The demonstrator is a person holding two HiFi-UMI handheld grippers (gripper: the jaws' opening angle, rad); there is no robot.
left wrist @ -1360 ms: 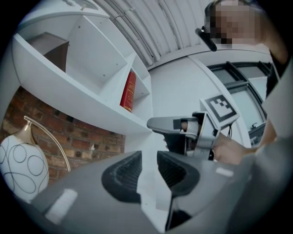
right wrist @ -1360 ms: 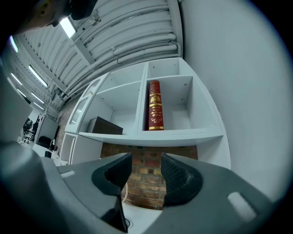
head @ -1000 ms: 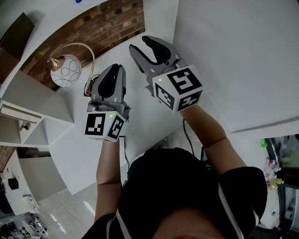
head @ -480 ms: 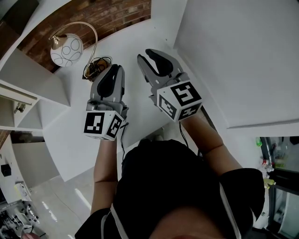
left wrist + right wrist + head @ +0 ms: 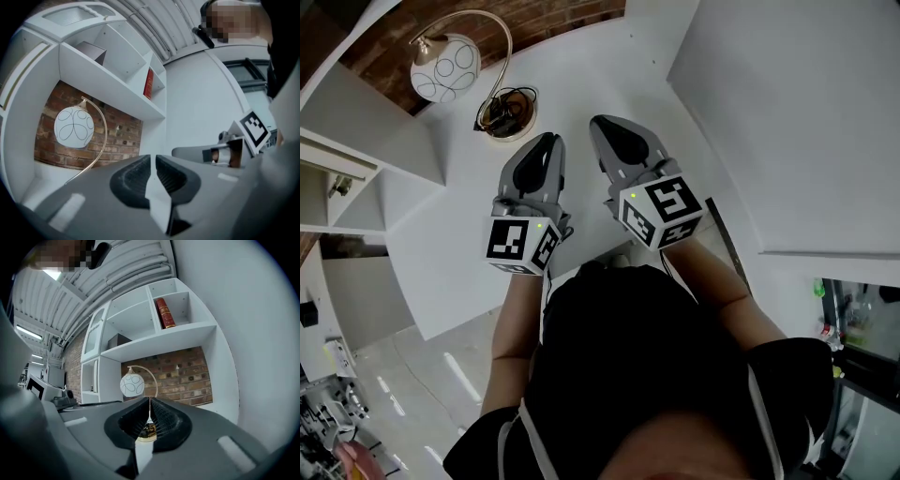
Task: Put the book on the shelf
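Observation:
A red book (image 5: 165, 312) stands upright in the top right shelf compartment; the left gripper view also shows the red book (image 5: 149, 83). My left gripper (image 5: 546, 142) and right gripper (image 5: 609, 125) hover side by side above the white desk (image 5: 581, 66), both pointing level toward the shelf. Both pairs of jaws have just been closing and now stand together, with nothing between them. In its own view the left gripper (image 5: 152, 160) shows only a thin slit. The right gripper (image 5: 150, 401) is shut too.
A globe lamp (image 5: 445, 64) with a curved brass arm stands on the desk before a brick wall, its base (image 5: 506, 112) just beyond the grippers. A grey box (image 5: 119, 340) sits on the white shelf (image 5: 159, 341). A white wall (image 5: 797, 112) rises at the right.
Both grippers have come down and back toward the person. The right jaws went from wide apart to shut. The lamp has shifted up in the head view.

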